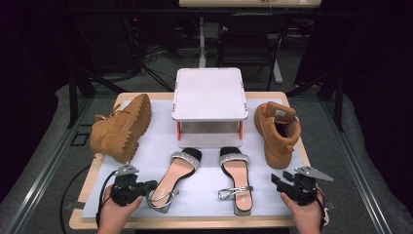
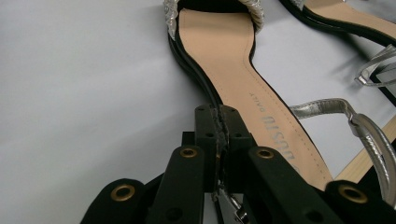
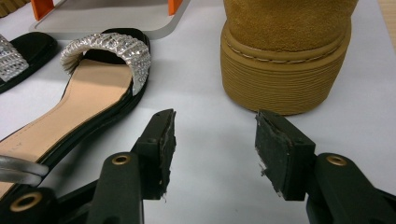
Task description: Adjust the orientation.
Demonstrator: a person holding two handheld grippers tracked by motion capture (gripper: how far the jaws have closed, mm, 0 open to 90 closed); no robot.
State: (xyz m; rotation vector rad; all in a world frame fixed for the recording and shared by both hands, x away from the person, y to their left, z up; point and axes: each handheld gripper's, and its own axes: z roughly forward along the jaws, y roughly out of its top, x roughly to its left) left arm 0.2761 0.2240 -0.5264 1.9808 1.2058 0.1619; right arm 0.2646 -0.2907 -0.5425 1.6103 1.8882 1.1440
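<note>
Fingers (image 2: 219, 135) of the left gripper (image 1: 130, 186) are pressed together, and in the high view they sit at the front left of the tabletop (image 1: 92, 170), right at the heel end of the left sandal (image 1: 176, 178). Whether they pinch its silver ankle strap cannot be told from there. The right gripper (image 1: 292, 187) rests near the front right corner with its fingers spread, nothing between them, just right of the right sandal (image 1: 236, 178) and in front of the upright tan boot (image 1: 276, 134). A second tan boot (image 1: 119, 129) lies on its side toward the left edge. A white two-tier rack (image 1: 208, 100) with orange posts stands at the middle of the back edge. A pale sheet (image 1: 204, 195) covers most of the wooden tabletop. Beyond it the room is dark, with black frames, cables on the floor and a white desk leg.

In the left gripper view the shut fingers lie over the black rim of the left sandal, at the edge of its tan insole. Gold lettering is stamped on the insole just beside them, but it is upside down and partly hidden, so I cannot read the brand. The silver strap curves off to the right.

In the right gripper view the spread fingers (image 3: 166, 149) hover over bare sheet. The right sandal's rhinestone band lies ahead to the left, the boot's ridged sole ahead to the right, neither touched.
</note>
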